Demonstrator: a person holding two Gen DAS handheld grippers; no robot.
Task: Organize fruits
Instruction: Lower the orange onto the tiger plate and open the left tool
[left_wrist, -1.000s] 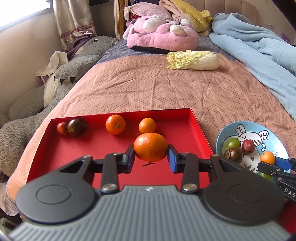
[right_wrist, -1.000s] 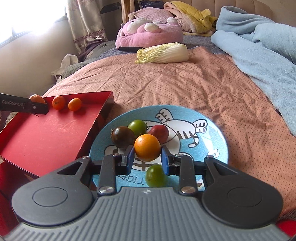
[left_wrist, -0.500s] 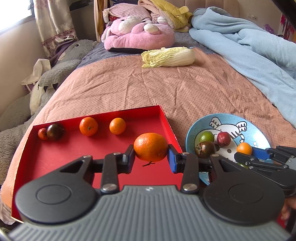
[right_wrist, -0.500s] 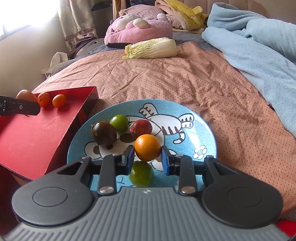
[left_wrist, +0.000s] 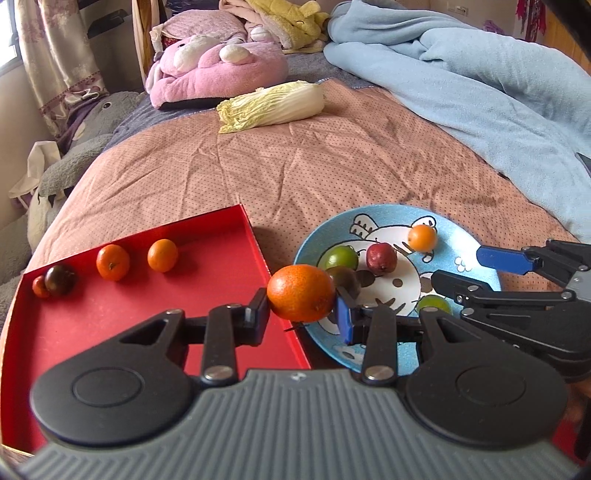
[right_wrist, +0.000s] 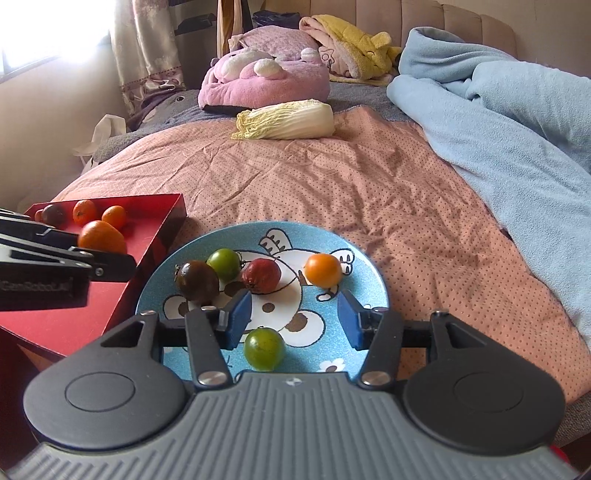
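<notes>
The left gripper (left_wrist: 301, 308) grips an orange (left_wrist: 301, 292); it should lower it onto free plate (left_wrist: 476, 266) space. The right gripper (right_wrist: 293, 319), jaws just opened, holds nothing.

Both wrist cameras look forward and downward along their fingers, close over the bed — left above the red tray's (left_wrist: 110, 325) edge, right above the blue plate (right_wrist: 369, 280); each view shows both.

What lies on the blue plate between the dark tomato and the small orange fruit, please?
In the right wrist view, between the dark tomato and small orange fruit lies a dark-red fruit.
</notes>
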